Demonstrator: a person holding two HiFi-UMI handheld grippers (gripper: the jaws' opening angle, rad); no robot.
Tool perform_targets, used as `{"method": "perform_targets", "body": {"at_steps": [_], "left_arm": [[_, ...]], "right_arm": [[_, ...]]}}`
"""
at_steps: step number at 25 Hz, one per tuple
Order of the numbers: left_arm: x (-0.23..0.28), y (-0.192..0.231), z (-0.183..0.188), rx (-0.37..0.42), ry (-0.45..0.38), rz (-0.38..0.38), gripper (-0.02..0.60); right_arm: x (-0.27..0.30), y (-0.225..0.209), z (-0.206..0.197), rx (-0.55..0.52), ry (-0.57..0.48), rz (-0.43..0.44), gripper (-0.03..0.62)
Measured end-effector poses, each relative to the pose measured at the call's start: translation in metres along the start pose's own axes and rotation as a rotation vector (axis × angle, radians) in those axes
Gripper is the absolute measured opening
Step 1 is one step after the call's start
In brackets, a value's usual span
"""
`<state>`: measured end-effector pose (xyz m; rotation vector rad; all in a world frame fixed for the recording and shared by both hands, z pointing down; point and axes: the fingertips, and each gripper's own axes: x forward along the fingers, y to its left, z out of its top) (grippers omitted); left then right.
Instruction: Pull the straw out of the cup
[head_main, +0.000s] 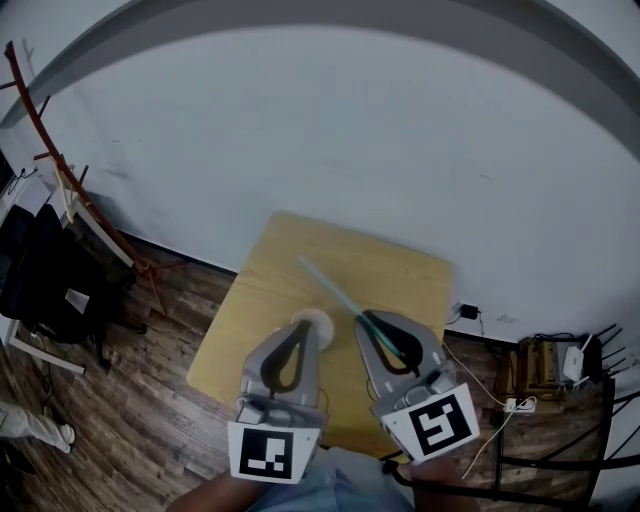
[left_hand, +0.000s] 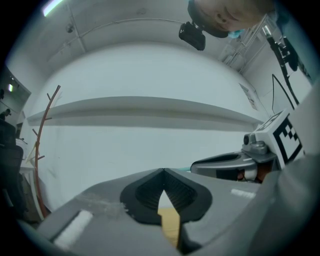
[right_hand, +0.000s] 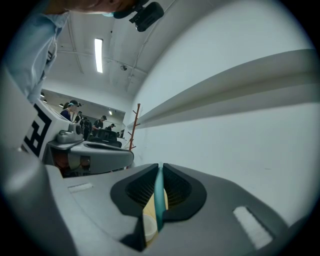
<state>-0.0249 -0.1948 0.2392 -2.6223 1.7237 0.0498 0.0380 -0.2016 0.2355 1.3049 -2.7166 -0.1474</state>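
Observation:
A teal straw (head_main: 335, 290) slants up and to the left over the small wooden table (head_main: 270, 290), clear of the cup. My right gripper (head_main: 366, 322) is shut on the straw's lower part; in the right gripper view the straw (right_hand: 159, 200) runs straight between the pads. The white cup (head_main: 318, 321) stands on the table, partly hidden under the tip of my left gripper (head_main: 305, 323). The cup's rim (right_hand: 148, 227) shows below the right jaws. My left gripper (left_hand: 163, 171) has its tips touching with nothing visible between them. The grippers are side by side.
A reddish-brown coat stand (head_main: 90, 215) and a dark chair (head_main: 45, 285) are at the left on the wood floor. Cables and a power strip (head_main: 515, 403) lie at the right beside a black frame. A white wall runs behind the table. People (right_hand: 75, 112) stand far off.

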Motion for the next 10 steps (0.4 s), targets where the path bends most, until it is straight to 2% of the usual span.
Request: {"method": "perform_targets", "body": {"at_steps": [10], "left_arm": [[0.0048, 0.0016, -0.0048, 0.002, 0.012, -0.002, 0.011]], "right_arm": [[0.0036, -0.0051, -0.0019, -0.006, -0.004, -0.007, 0.035]]}}
